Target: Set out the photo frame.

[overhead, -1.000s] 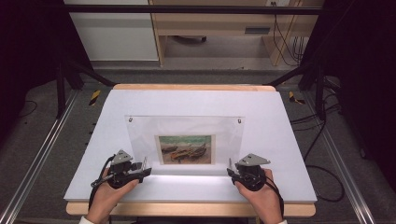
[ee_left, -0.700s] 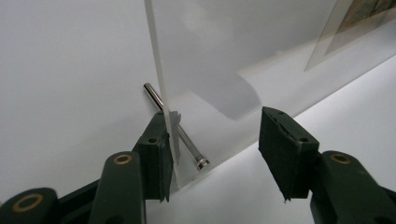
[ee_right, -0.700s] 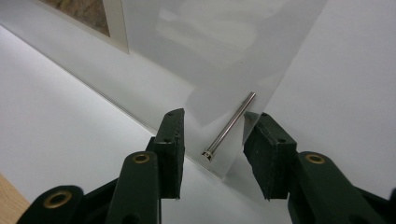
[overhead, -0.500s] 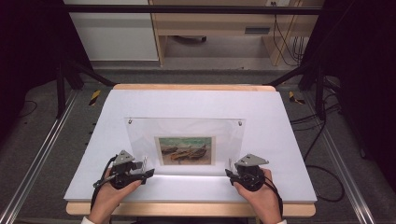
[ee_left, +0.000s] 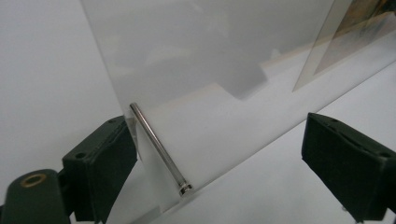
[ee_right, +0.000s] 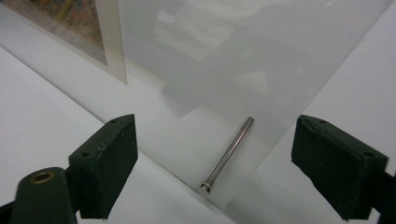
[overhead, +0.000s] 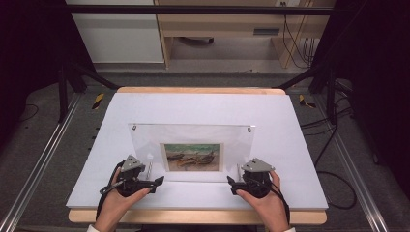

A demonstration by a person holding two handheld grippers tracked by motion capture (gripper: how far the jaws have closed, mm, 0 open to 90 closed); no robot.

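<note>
Currently | acrylic picture frame [overhead: 192, 152] standing on white surface [overhead: 203, 111] | left tongs [overhead: 155, 182], right tongs [overhead: 230, 184]: just opened, released, flanking its lower corners

Frame [overhead: 193, 145] is clear acrylic, so from above its edges nearly vanish against the white table [overhead: 203, 108]; only the two top screws give the far corners away. The picture [overhead: 192, 157] inside is too small to read, some brownish shapes, maybe boats. In the left gripper view the picture [ee_left: 359, 32] is cut off at the top right corner, and in the right gripper view it's [ee_right: 65, 28] cut by the top edge and blurry. Both forearms run off the bottom edge of the high view.
</note>
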